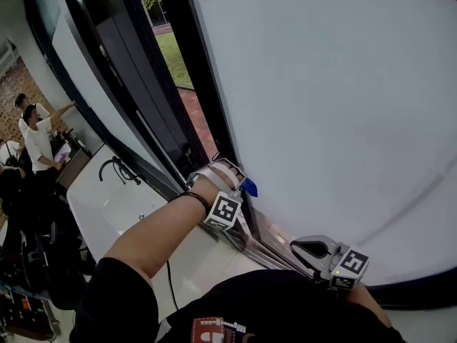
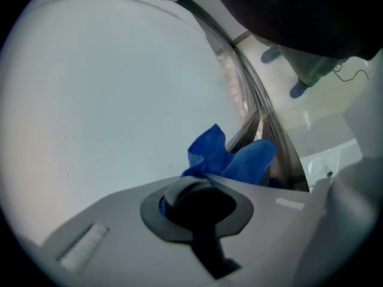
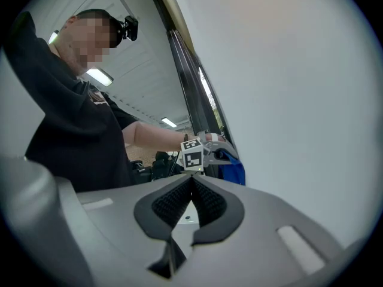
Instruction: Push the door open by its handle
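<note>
The door edge (image 2: 254, 109) is seen at one o'clock of the nearer left gripper (image 2: 197, 190), clamped on blue cloth (image 2: 239, 160); the right gripper (image 3: 191, 181) is shut, empty.

Blue cloth (image 2: 233, 157) sticking out of my left gripper (image 2: 194, 197); closed jaws covering its pinched part. Door panel (image 1: 321, 106) running off picture edges on all sides. People (image 1: 32, 131) at far left appearing too small to tell apart.

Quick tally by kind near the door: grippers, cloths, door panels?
grippers: 2, the left gripper and the right gripper
blue cloth: 1, clamped in the left gripper
white door: 1
total: 4
</note>
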Demonstrator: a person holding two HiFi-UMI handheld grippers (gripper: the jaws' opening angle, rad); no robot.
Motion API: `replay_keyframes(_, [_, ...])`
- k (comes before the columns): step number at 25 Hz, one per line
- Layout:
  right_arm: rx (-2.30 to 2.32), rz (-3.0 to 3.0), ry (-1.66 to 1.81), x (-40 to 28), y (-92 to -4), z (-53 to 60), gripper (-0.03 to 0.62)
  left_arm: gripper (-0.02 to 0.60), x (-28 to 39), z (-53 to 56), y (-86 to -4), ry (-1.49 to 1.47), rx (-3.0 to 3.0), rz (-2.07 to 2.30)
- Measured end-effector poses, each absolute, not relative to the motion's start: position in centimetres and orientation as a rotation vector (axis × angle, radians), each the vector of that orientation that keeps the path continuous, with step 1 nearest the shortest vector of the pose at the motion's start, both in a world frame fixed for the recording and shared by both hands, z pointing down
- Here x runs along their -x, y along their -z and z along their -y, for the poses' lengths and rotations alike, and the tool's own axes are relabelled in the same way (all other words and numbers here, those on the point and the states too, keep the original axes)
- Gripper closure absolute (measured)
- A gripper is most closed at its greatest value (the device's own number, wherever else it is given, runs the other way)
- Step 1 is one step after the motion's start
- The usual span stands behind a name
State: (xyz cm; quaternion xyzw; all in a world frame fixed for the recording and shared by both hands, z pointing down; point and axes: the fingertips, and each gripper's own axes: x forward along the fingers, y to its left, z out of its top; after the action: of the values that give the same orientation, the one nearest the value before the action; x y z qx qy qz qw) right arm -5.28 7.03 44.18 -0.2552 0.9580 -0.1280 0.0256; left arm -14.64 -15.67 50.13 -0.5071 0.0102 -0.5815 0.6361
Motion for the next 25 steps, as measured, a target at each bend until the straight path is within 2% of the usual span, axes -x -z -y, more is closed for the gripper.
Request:
replay_keyframes(5, [0.797, -2.982, 0.41, 0.9, -44.8, -7.5, 0.594, 0.56, 11.3, 18.3, -50.2, 1.32, 1.167, -0.01])
replay_keyframes(9, [0.862, -2.979, 0.429, 1.0, -45.3, -7.7, 0.594, 0.56, 11.1, 19.9, -50.4, 1.298, 1.177, 0.002])
replay_keyframes(14, [0.925, -2.963, 0.479, 0.1, -46.5, -6.0, 0.594, 0.56, 7.7, 22.9, -50.7, 1.274, 1.189, 0.029])
replay_keyframes(18, [0.981, -2.963, 0.447, 2.0, -46.6, -3.1, 0.594, 0.56, 6.1, 25.5, -50.7, 1.22, 1.179, 0.061])
replay_keyframes(25, [1.175, -2.953, 0.283, -0.2, -45.3, 3.4, 0.594, 0.56, -2.9, 30.4, -51.8, 1.123, 1.167, 0.12])
